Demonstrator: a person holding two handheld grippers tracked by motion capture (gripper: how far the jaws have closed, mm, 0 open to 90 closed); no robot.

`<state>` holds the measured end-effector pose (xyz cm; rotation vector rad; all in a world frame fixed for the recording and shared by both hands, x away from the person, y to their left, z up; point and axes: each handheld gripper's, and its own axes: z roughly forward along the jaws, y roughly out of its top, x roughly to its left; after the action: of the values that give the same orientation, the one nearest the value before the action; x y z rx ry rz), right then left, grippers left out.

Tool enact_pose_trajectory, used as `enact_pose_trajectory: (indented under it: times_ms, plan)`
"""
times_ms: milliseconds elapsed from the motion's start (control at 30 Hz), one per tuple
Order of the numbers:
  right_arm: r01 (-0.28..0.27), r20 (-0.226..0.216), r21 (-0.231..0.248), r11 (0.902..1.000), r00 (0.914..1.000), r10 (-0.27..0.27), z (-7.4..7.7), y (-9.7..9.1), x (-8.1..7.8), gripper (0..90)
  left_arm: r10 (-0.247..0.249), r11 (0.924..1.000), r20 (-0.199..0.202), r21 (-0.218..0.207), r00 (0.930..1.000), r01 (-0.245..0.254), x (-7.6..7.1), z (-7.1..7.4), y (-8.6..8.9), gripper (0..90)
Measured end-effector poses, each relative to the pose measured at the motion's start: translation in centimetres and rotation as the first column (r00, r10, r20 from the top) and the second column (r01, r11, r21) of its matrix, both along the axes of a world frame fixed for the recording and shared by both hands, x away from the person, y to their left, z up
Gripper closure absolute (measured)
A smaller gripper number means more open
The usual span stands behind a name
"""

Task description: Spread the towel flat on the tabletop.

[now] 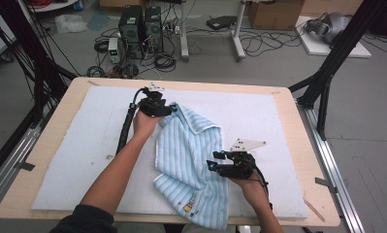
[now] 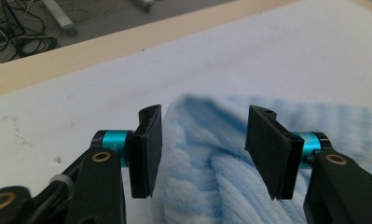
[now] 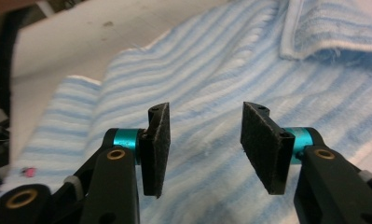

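Blue-and-white striped towel point(image 1: 191, 160) rumpled on white foam mat point(image 1: 74, 160), near edge overhanging table point(image 1: 50, 121), left gripper point(image 1: 168, 109) at far corner, jaws apart, fold between pads untouched, right gripper point(image 1: 211, 160) over right edge, jaws apart, gripping nothing.

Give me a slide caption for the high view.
Two hand-held grippers, left and right, both open, at a rumpled blue striped towel.
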<state>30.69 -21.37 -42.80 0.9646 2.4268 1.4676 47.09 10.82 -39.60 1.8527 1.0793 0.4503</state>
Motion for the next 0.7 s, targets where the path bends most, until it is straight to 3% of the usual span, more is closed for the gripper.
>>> enact_pose_trajectory:
  times_ms: [233, 300, 367, 433, 533, 633, 700]
  plan:
    - [0.069, 0.034, -0.063, 0.9956, 0.9972, -0.067, 0.4, 1.7, 3.1, 46.6, 0.004, 0.9999, 0.001, -0.015, 1.0000, -0.004, -1.8, -0.9, 2.2, 42.0]
    - [0.083, 0.061, -0.111, 0.9903, 0.9952, -0.076, 0.5, 2.5, 4.5, 46.7, 0.001, 0.9999, -0.007, -0.012, 1.0000, -0.001, -2.4, -1.3, 2.9, 42.0]
    - [0.097, 0.065, -0.131, 0.9867, 0.9939, -0.089, 0.2, 3.2, 5.9, 47.0, 0.007, 0.9998, -0.006, -0.019, 1.0000, -0.007, -3.0, -1.8, 3.5, 42.3]
    - [0.109, 0.103, -0.149, 0.9827, 0.9902, -0.094, -0.2, 4.0, 7.2, 49.8, 0.007, 0.9999, -0.031, -0.010, 0.9995, -0.008, -3.4, -2.1, 4.1, 42.2]
    - [0.123, 0.121, -0.212, 0.9695, 0.9878, -0.099, -0.9, 5.3, 9.2, 53.6, 0.019, 0.9998, -0.016, -0.008, 0.9997, -0.019, -4.2, -2.5, 4.9, 42.3]
    - [0.120, 0.084, -0.227, 0.9665, 0.9912, -0.103, -1.6, 6.3, 11.0, 53.9, 0.019, 0.9998, -0.023, -0.004, 0.9995, -0.020, -4.6, -2.9, 5.6, 42.1]
    - [0.116, 0.082, -0.250, 0.9613, 0.9918, -0.098, -1.7, 7.0, 11.9, 54.9, 0.019, 0.9997, -0.021, -0.013, 0.9996, -0.019, -4.9, -3.3, 5.9, 42.0]
